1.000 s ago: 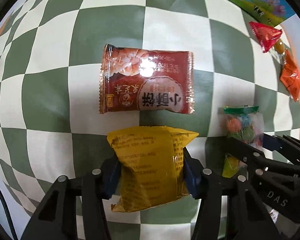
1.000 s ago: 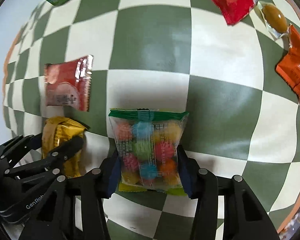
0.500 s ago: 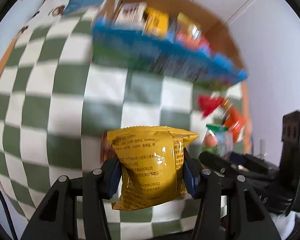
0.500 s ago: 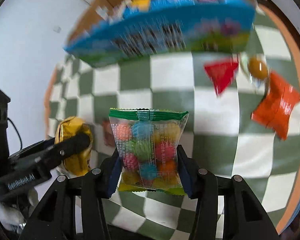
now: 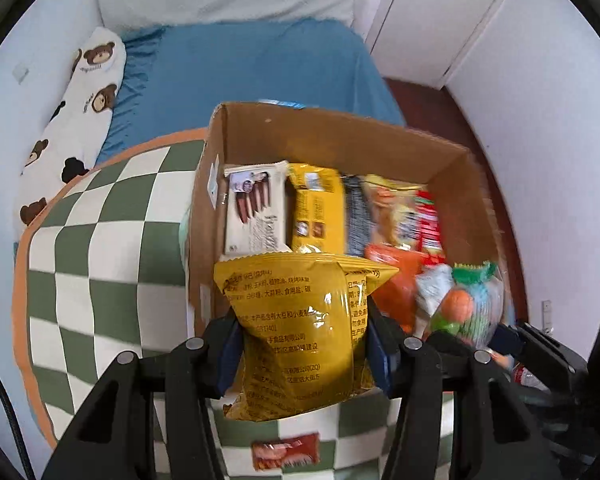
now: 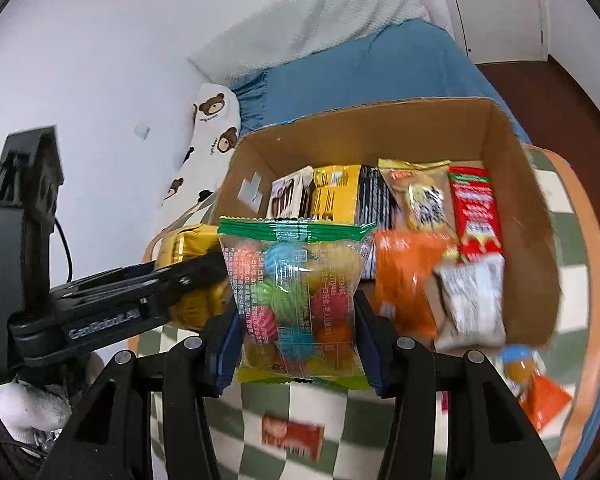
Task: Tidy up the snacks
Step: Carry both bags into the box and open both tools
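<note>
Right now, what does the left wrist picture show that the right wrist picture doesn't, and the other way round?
Only the left wrist view shows the yellow packet face-on, clamped in the left tool. Only the right wrist view shows the small orange wrappers on the checked cloth, and the candy bag face-on in the right tool. Both share the cardboard box of snacks, the blue bed and the red packet.

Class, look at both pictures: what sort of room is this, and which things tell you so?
Most likely a bedroom: a bed with a blue sheet, a bear-print pillow against the wall, and white cupboard doors behind.
</note>
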`<state>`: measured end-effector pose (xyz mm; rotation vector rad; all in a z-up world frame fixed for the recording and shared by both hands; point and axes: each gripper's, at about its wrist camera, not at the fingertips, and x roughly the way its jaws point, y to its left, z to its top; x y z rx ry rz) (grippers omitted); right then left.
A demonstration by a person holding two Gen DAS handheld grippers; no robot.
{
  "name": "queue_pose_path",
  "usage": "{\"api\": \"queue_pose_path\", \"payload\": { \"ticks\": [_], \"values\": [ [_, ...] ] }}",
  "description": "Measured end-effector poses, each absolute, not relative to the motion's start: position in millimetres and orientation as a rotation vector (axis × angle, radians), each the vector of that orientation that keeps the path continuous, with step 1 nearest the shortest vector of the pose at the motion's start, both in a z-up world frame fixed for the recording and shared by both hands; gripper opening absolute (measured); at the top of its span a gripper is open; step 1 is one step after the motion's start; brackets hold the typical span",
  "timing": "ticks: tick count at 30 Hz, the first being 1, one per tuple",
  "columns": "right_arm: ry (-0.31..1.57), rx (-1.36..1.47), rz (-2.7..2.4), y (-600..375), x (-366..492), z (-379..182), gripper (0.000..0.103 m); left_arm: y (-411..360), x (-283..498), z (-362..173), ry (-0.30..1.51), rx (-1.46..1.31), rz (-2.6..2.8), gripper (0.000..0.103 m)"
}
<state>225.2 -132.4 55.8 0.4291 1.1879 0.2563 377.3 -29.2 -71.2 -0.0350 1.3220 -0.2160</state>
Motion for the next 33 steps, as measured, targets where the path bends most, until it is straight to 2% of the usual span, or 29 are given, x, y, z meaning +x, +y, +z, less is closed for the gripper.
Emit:
{"api": "queue_pose_path", "payload": {
  "ticks": [10, 11, 12, 13, 14, 17, 18, 19, 28, 33],
  "values": [
    [1.356, 0.426, 0.240, -112, 274, -32, 0.054, -37, 410, -135, 1.478, 0.031, -0.157, 0.053],
    [1.397, 0.425, 0.235, -110, 275, -40, 0.065, -35, 410, -138, 1.488, 0.015, -0.154, 0.053],
    [1.443, 0.409, 0.216, -108, 277, -47, 0.085, -33, 410, -142, 1.501, 0.001, -0.160, 0.054],
    [1.447, 0.403, 0.202, -109, 279, -52, 0.092, -31, 410, -146, 1.516, -0.008, -0.160, 0.055],
    [1.445, 0.395, 0.200, -109, 279, -51, 0.094, -30, 409, -147, 1.519, -0.010, -0.158, 0.057],
    [1.455, 0.384, 0.192, -112, 280, -51, 0.094, -30, 405, -146, 1.504, 0.005, -0.155, 0.060],
    [1.456, 0.370, 0.183, -113, 281, -51, 0.094, -30, 404, -145, 1.499, 0.001, -0.155, 0.068],
    [1.453, 0.352, 0.173, -113, 282, -49, 0.094, -30, 403, -144, 1.495, -0.007, -0.154, 0.070],
    [1.396, 0.264, 0.099, -129, 269, -23, 0.095, -31, 385, -130, 1.434, -0.021, -0.130, 0.070],
    [1.319, 0.245, 0.048, -148, 251, 6, 0.095, -34, 364, -110, 1.328, -0.001, -0.113, 0.070]
  ]
}}
